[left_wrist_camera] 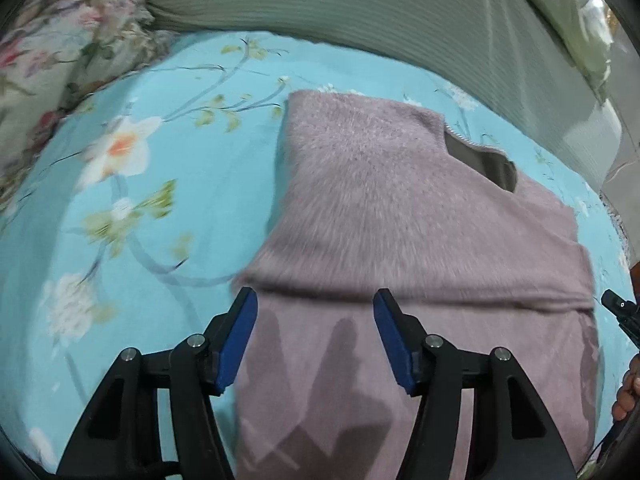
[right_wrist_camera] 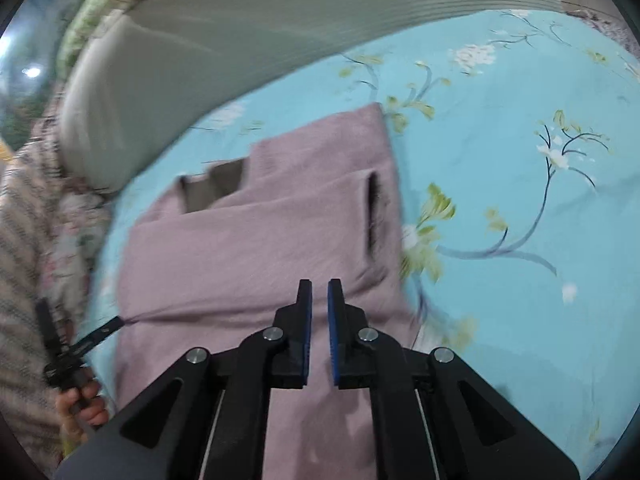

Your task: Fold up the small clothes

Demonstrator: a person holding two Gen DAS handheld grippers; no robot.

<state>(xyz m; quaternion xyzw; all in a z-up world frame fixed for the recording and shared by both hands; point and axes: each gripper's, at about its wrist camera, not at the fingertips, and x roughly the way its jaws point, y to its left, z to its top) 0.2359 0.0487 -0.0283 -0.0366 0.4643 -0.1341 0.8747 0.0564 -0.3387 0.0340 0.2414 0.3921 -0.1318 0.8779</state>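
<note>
Two claws hang over a bed whose sheet [left_wrist_camera: 168,216] is light blue with white flowers and thin branches. A fuzzy mauve garment [left_wrist_camera: 400,216], seemingly a small zip-up top, lies flat on that sheet, partly folded: one layer is laid over the lower part and its edge runs as a crosswise ridge just ahead of the left claw's tips. Near the garment's far end a zip edge curls back and shows a grey lining [left_wrist_camera: 480,160]. The left claw [left_wrist_camera: 316,300] is released, its blue-padded fingers [left_wrist_camera: 240,340] spread wide with nothing between them, one tip over the garment's left edge and the other over the cloth itself. The right claw [right_wrist_camera: 319,286] hovers above the garment's near half, its blue pads close together with a narrow gap left and nothing caught in that gap, so it is released too. In the right wrist view a dark slit [right_wrist_camera: 374,212], perhaps a pocket though motion blur makes it hard to tell, sits near the garment's right edge. Beyond the garment lies a ribbed grey-green pillow [left_wrist_camera: 320,4], and a floral quilt [left_wrist_camera: 52,52] is bunched at the left. A hand [right_wrist_camera: 82,402] grips the left tool's handle beside a striped sleeve [right_wrist_camera: 24,280].
</note>
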